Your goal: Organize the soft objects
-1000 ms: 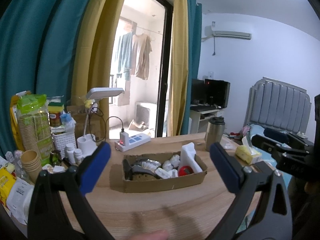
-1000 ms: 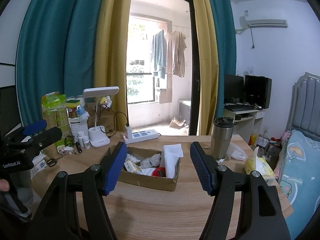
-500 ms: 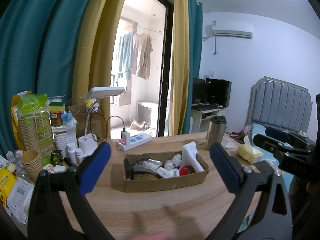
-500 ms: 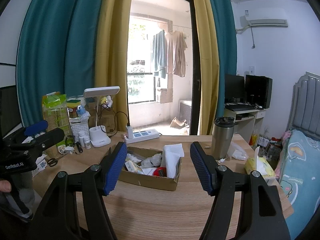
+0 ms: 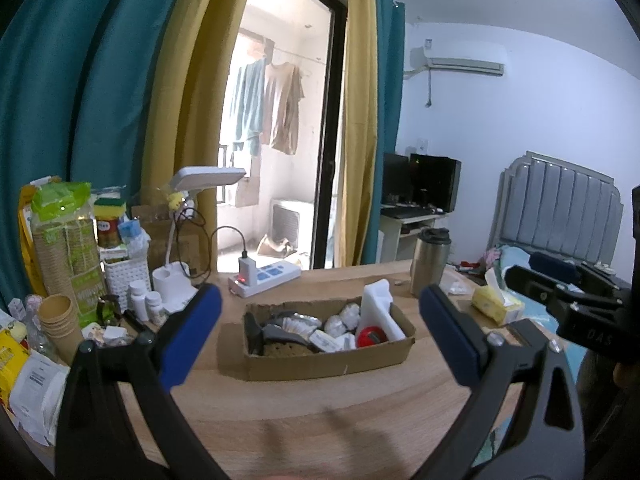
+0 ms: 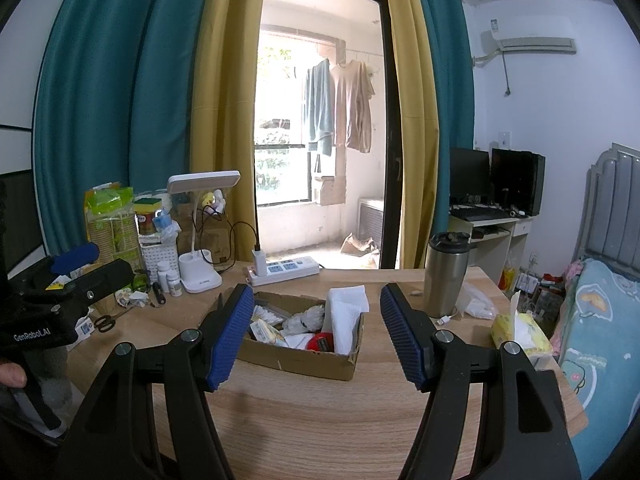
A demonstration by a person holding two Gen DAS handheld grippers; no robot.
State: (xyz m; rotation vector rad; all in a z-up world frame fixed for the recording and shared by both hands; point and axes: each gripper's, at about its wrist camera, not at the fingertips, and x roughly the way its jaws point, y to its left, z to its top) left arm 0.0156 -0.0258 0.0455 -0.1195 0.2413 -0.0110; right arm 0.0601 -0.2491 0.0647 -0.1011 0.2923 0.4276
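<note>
A shallow cardboard box [image 5: 336, 364] [image 6: 304, 360] lies on the wooden table. It holds a white foam block [image 5: 378, 308] [image 6: 346, 316], crumpled white wads [image 5: 340, 320], a red round item [image 5: 370, 338] [image 6: 322, 342], small packets and a dark tool. My left gripper [image 5: 320, 328] is open and empty, raised in front of the box. My right gripper [image 6: 316, 328] is open and empty, also in front of the box. Each gripper shows at the edge of the other's view.
A steel tumbler [image 6: 446, 276] and a yellow tissue pack [image 6: 520, 332] stand right of the box. A power strip [image 5: 264, 278], desk lamp [image 6: 200, 272], pill bottles [image 5: 140, 300], paper cups [image 5: 60, 320] and snack bags crowd the left side. A bed [image 6: 600, 320] lies to the right.
Both grippers stay open and nearly still. The views have shifted only slightly.
</note>
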